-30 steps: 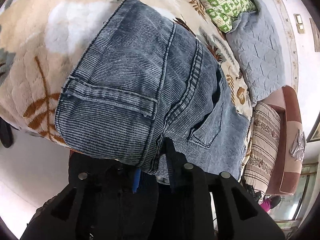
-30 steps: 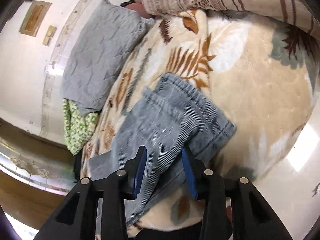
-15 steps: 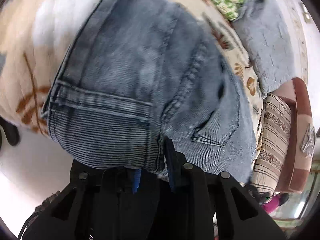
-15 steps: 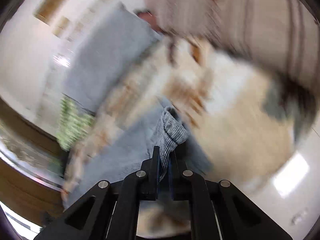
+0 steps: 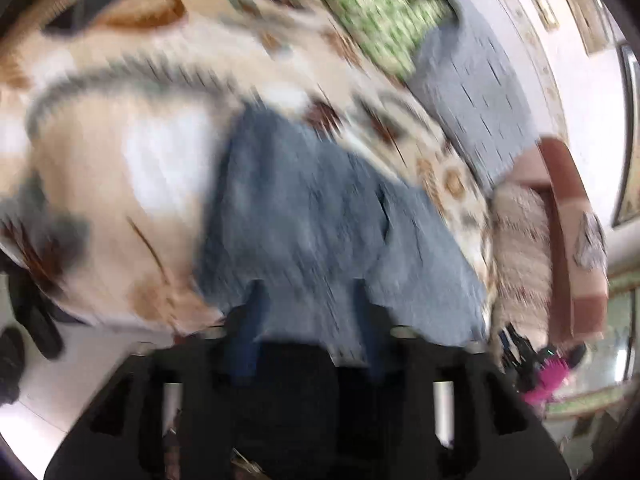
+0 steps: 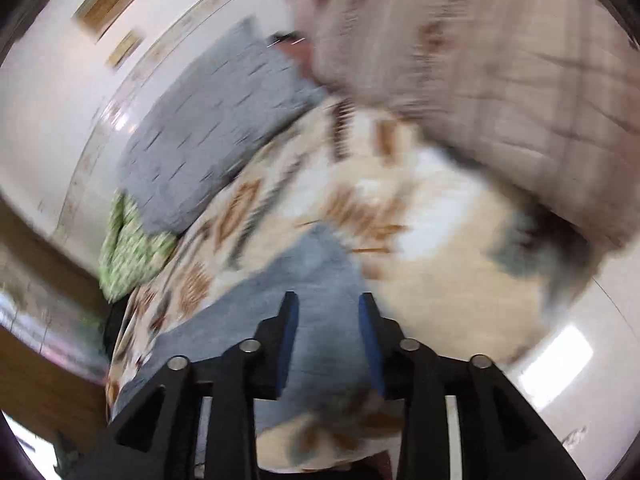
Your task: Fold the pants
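Left wrist view, though badly blurred, shows you the pants (image 5: 304, 216) as a blue denim heap in the middle of the frame, lying on the leaf-patterned blanket (image 5: 120, 168) of the bed. Your left gripper (image 5: 308, 292) sits at the lower centre with its jaws opening; denim shows in the gap between them, and the pads do not press on it. In the right wrist view the pants (image 6: 320, 280) lie at lower centre, and your right gripper (image 6: 327, 304) has its jaws opening too, apart over the cloth with nothing clamped. Further out, a grey quilted cover (image 6: 208, 136) lies at upper left of that frame, a green patterned cloth (image 6: 132, 252) just below it, and a striped beige quilt (image 6: 500, 92) fills the upper right.
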### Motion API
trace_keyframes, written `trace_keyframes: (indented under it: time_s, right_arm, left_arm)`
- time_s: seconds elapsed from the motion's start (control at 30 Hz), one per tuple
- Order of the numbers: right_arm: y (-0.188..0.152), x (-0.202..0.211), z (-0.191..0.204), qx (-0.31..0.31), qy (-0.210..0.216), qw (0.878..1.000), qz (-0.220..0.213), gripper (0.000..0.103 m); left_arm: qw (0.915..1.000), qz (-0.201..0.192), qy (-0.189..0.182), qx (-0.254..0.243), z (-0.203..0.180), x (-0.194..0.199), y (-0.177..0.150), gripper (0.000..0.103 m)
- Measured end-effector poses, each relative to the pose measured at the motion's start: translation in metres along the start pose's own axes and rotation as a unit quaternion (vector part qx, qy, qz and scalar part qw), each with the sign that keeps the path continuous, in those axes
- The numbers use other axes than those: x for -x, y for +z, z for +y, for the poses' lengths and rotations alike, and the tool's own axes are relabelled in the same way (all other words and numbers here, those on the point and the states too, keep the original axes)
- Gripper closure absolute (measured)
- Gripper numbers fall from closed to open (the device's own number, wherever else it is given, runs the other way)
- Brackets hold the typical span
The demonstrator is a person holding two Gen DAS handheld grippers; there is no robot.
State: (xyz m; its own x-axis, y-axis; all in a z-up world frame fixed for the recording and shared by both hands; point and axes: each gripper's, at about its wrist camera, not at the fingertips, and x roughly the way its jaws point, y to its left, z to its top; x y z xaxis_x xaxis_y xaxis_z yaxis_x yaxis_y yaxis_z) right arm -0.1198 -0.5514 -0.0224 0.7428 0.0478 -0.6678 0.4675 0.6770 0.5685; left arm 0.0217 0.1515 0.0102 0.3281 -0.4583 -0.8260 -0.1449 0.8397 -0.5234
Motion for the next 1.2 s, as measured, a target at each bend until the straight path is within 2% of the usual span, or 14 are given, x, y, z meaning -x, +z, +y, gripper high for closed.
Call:
trace_keyframes:
  time_s: [0.13,0.27,0.4,0.53,0.6,0.63,0.67,0.73,0.8,0.83,0.93,1.07,1.13,1.2]
  right_arm:
    - [0.008,-0.065,0.095,0.084,0.067,0.991,0.075,0.056]
    - [-0.016,-0.161,0.21,0.178,0.118,0.961,0.176,0.047]
    - [-0.044,-0.234,0.284,0.247,0.11,0.935,0.23,0.046]
    - [-0.067,-0.292,0.318,0.294,0.092,0.907,0.287,0.046]
    - [-0.084,-0.307,0.327,0.341,0.086,0.883,0.312,0.062]
    - [-0.092,-0.306,0.334,0.378,0.089,0.867,0.313,0.093]
    - [-0.1,-0.295,0.346,0.429,0.087,0.848,0.298,0.098]
    - [-0.101,-0.277,0.361,0.47,0.087,0.839,0.26,0.099]
    - [-0.096,-0.276,0.363,0.482,0.066,0.844,0.229,0.101]
    - [-0.097,-0.285,0.357,0.481,0.044,0.845,0.23,0.102]
    - [-0.11,-0.309,0.343,0.488,-0.012,0.84,0.237,0.103]
    - [-0.088,-0.286,0.325,0.404,0.018,0.889,0.213,0.098]
    - [-0.076,-0.268,0.315,0.375,0.03,0.904,0.201,0.097]
    - [-0.061,-0.249,0.298,0.337,0.044,0.919,0.197,0.087]
  left_arm:
    - [0.9992,0.001,0.009,0.038,0.017,-0.02,0.043,0.044]
    - [0.995,0.045,-0.033,0.083,0.033,-0.053,0.067,0.044]
    - [0.9926,0.06,-0.043,0.096,0.041,-0.065,0.07,0.044]
    - [0.9876,0.088,-0.078,0.104,0.048,-0.077,0.073,0.033]
    - [0.9859,0.103,-0.098,0.088,0.039,-0.079,0.073,0.034]
    - [0.9865,0.102,-0.103,0.076,0.032,-0.078,0.073,0.034]
    - [0.9882,0.096,-0.104,0.061,0.025,-0.074,0.073,0.034]
    - [0.994,0.071,-0.079,0.024,0.011,-0.072,0.076,0.034]
    - [0.9963,0.08,-0.029,0.012,0.008,-0.088,0.078,0.038]
    - [0.9955,0.092,-0.017,0.015,0.009,-0.097,0.078,0.044]
    - [0.9961,0.087,-0.003,0.01,0.006,-0.098,0.077,0.045]
    - [0.9976,0.069,0.001,0.005,0.0,-0.074,0.07,0.046]
    - [0.9982,0.059,-0.01,0.0,-0.002,-0.057,0.062,0.045]
    - [0.9982,0.054,-0.025,-0.003,-0.004,-0.038,0.048,0.045]
